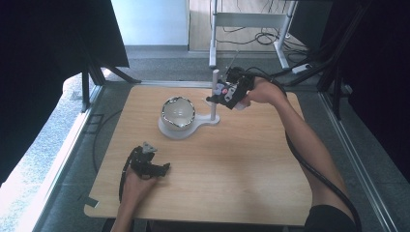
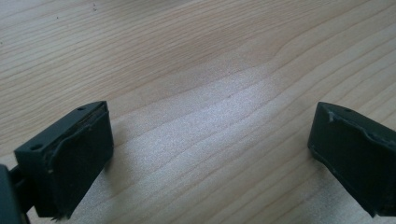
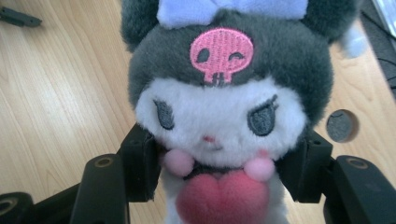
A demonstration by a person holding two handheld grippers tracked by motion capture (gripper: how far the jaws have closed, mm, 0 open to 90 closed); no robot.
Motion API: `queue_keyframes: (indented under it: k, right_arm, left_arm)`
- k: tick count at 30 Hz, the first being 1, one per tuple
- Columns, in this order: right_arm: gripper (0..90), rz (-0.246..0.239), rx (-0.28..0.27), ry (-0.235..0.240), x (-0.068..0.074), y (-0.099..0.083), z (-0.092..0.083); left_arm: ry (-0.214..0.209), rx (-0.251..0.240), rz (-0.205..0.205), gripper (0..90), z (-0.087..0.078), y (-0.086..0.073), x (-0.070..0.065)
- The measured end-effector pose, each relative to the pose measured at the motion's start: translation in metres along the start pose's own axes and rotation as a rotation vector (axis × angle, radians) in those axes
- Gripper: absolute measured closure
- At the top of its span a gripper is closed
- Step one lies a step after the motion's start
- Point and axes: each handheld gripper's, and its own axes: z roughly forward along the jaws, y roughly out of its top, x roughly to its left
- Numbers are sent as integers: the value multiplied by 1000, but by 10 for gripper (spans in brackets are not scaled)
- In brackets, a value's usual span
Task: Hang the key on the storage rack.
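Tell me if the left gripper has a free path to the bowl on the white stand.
Probably yes: the left gripper is open and empty, with bare table between it and the bowl.

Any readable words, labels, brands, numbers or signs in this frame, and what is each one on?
No words, brand names or numbers can be read in any view.
Only sign: a pink embroidered skull, one eye winking, on the dark hood of the plush toy that the right gripper holds.
Small red and pale marks on the right gripper's body in the high view: too small to read.
Table, white stand, left gripper: no text.
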Motion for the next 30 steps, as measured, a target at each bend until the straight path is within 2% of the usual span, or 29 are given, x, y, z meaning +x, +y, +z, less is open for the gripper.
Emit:
queue_keyframes:
  k: [10, 17, 21, 26, 28, 30]
  right_arm:
    - [389, 11, 11, 23, -3, -9, 32]
    - [386, 8, 18, 15, -4, -11, 47]
    - [380, 26, 33, 0, -7, -16, 61]
    - [374, 49, 17, -16, -11, -21, 69]
    - [356, 41, 15, -17, -11, -21, 71]
    - [291, 22, 11, -17, -10, -21, 73]
  left_arm:
    - [3, -4, -1, 0, 0, 0, 0]
    - [3, -6, -1, 0, 0, 0, 0]
    - [3, -7, -1, 0, 1, 0, 0]
    - [2, -7, -1, 0, 1, 0, 0]
    - [2, -7, -1, 0, 1, 0, 0]
    - [3, -7, -1, 0, 1, 0, 0]
